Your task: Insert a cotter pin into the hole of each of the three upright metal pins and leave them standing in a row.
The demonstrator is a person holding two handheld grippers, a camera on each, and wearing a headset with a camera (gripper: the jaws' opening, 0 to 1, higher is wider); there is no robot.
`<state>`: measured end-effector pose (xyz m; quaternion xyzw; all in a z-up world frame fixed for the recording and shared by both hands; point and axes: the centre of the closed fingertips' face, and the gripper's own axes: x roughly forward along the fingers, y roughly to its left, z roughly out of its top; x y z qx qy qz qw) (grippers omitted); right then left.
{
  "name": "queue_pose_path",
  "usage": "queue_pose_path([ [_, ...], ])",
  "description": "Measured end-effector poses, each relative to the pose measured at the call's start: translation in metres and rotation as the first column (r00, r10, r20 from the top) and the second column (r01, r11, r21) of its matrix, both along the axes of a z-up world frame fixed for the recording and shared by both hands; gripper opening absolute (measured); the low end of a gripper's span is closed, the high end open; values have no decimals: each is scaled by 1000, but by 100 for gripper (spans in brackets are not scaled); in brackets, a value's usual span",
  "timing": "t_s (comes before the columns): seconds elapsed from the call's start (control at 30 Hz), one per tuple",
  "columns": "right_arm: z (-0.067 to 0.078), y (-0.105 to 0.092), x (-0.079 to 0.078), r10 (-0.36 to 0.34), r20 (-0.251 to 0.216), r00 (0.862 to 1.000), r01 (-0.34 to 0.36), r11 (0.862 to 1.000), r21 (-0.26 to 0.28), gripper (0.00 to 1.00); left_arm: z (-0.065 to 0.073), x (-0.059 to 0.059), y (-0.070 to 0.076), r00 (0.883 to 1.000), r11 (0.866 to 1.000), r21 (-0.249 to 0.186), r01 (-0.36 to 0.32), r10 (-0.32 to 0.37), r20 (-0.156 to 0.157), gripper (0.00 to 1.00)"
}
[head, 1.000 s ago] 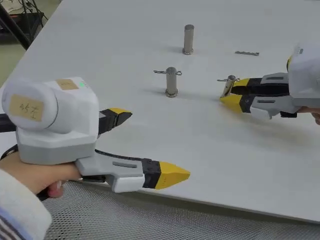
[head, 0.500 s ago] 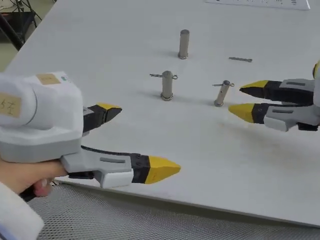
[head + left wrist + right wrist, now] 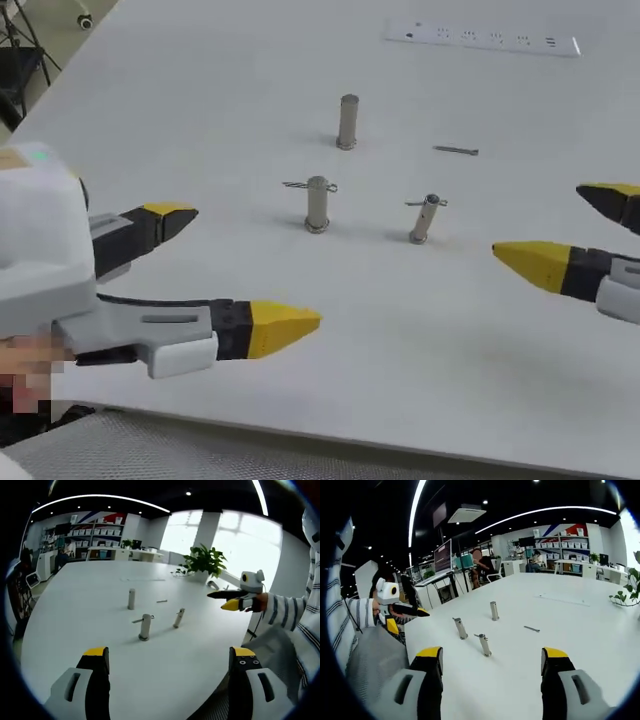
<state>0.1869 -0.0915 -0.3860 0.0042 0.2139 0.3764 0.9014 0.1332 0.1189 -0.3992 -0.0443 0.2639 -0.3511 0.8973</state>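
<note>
Well, my left claw [image 3: 252, 266] and right claw [image 3: 542, 221] both gape wide, empty. One loose cotter [image 3: 456, 150] lies flat on the counter [image 3: 200, 100] near the bare far pin [image 3: 348, 122]; pinched badly it may skid, and my reach could topple the leaning pin [image 3: 424, 220].

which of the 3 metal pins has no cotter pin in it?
The far pin, bare at its top; the near left pin and near right pin each carry one.
</note>
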Motion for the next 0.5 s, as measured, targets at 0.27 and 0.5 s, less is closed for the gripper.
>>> queue_pose_path([
  [0.27, -5, -15, -18, -79, -50, 996, 77, 996, -46, 95, 7, 13, 5, 1000, 1000, -23, -10, 10, 9, 99],
  [0.5, -10, -21, -27, -132, -80, 988, 127, 990, -69, 98, 11, 27, 6, 1000, 1000, -26, -2, 2, 12, 99],
])
